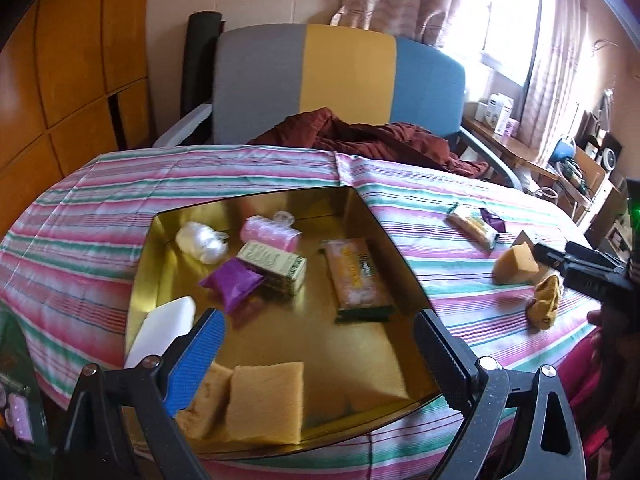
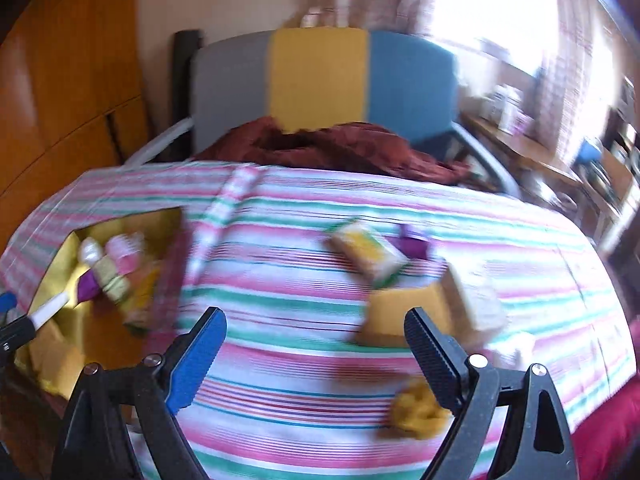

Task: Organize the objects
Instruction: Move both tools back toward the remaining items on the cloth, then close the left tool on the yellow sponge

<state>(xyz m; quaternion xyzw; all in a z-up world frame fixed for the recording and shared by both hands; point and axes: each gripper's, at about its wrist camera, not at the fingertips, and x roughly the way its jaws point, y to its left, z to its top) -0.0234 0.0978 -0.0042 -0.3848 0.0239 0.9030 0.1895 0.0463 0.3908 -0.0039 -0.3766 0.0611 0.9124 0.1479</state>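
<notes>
Sponge [image 2: 400,316] just beyond right gripper [image 2: 316,344]

Glossy, mirror-smooth gold metal tray [image 1: 360,216], matt striped pink-and-green cotton tablecloth [image 1: 100,184], porous yellow sponge block [image 1: 266,400], crinkly purple plastic packet [image 1: 232,282]

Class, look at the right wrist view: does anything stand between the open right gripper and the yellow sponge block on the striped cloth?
Nothing visible does. The right gripper has empty jaws, with only bare striped cloth before the yellow sponge block.

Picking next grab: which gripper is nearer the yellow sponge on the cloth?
Right. The right gripper hovers just beside the sponge; the left gripper is over the gold tray.
</notes>
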